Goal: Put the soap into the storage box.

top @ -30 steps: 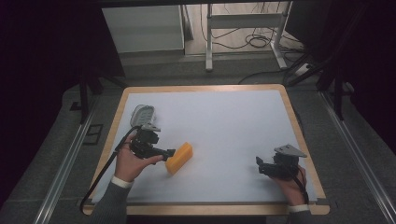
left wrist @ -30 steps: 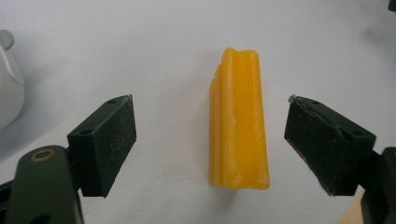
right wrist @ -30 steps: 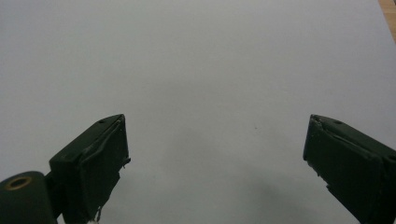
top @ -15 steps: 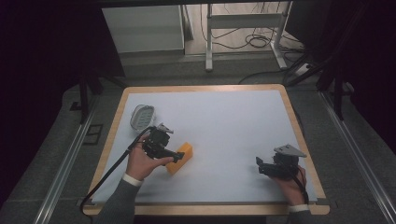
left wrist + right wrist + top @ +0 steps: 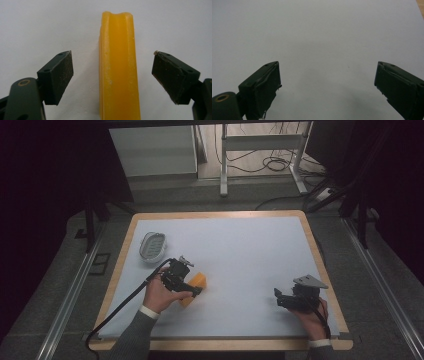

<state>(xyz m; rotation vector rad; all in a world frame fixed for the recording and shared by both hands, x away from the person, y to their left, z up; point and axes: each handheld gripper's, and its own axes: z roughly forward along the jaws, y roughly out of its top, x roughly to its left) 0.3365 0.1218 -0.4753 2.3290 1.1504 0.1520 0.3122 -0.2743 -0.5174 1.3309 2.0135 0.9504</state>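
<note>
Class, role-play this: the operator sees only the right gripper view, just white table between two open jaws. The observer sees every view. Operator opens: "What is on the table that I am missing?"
Observer: A yellow block lies left of centre, and a small oval tray sits near the table's left edge.
Operator: Where is the left gripper?
Observer: The left gripper is at the block; its jaws stand open, one on each side of it, neither touching.
Operator: And where am I on the table?
Observer: The right gripper is near the table's front right corner, far from the block.
</note>
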